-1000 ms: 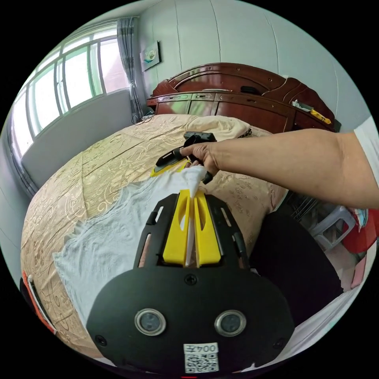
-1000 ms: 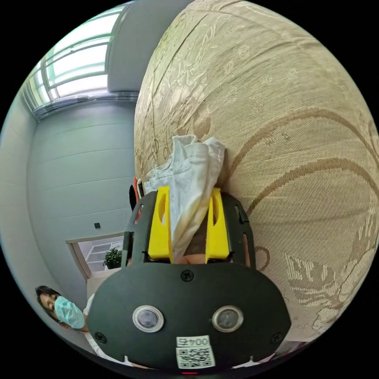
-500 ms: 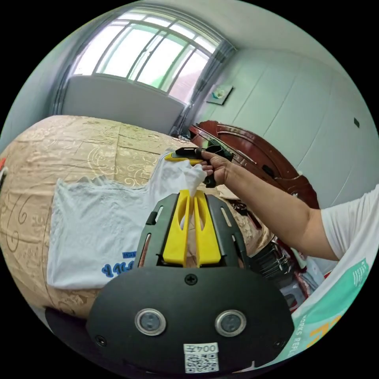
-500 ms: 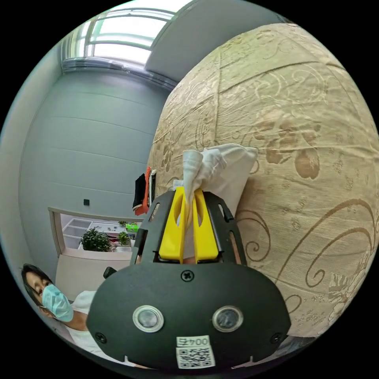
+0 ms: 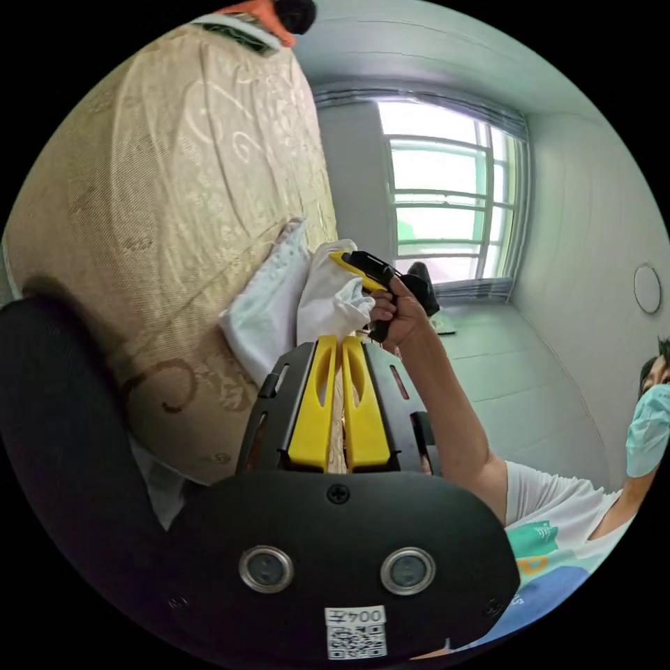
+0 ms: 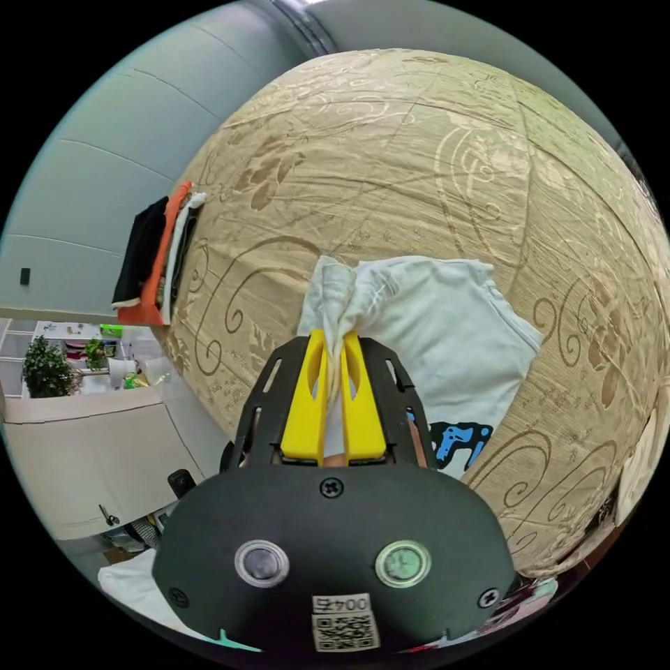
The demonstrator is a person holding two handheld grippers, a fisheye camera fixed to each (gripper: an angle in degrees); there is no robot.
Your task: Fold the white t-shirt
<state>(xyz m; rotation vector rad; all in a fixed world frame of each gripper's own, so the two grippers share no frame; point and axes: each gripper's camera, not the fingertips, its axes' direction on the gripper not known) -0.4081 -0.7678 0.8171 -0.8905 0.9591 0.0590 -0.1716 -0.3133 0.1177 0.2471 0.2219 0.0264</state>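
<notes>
The white t-shirt (image 6: 447, 328) lies on the bed (image 6: 419, 174), its long side running away from the right hand-held gripper (image 6: 333, 349). Both hand-held grippers pinch bunched shirt cloth, the left hand-held gripper (image 5: 333, 349) close beside. Folded clothes (image 6: 157, 255) sit at the bed's edge.

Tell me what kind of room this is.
Most likely a bedroom in a home. A wide bed with a patterned beige bedspread takes up much of both views, a stack of folded clothes sits at its edge, and there is a barred window in the wall.

Right gripper (image 6: 333, 343) clamping bunched white t-shirt (image 6: 433, 328), patterned bedspread (image 6: 419, 174) beneath
</notes>
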